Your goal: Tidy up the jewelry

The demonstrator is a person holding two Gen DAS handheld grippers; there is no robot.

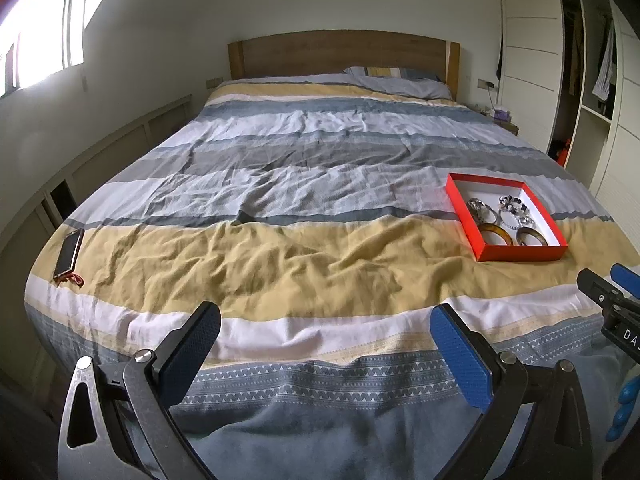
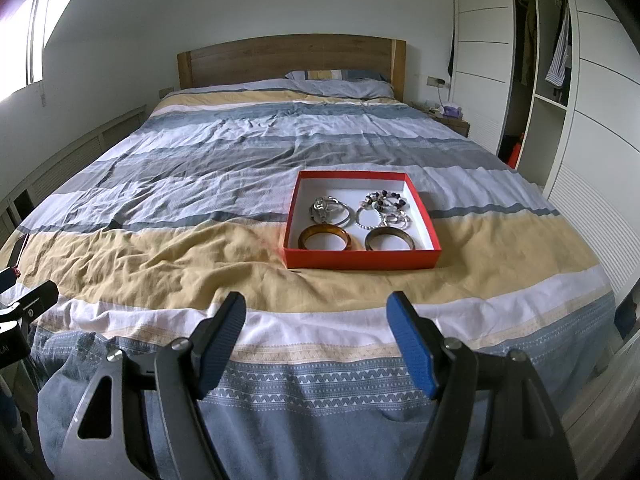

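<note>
Two wide-open tools (image 1: 325, 328) (image 2: 316, 318), angled bedward.

A striped duvet (image 1: 280, 184) in grey, white and mustard bands is covering the bed and lying wrinkled. A wooden headboard (image 1: 340, 54) is standing against the wall, with a pillow (image 1: 396, 80) lying just before it. A phone (image 1: 69, 252) is resting near the duvet's left edge. An open wardrobe (image 2: 548, 72) is showing hanging clothes at right.
</note>
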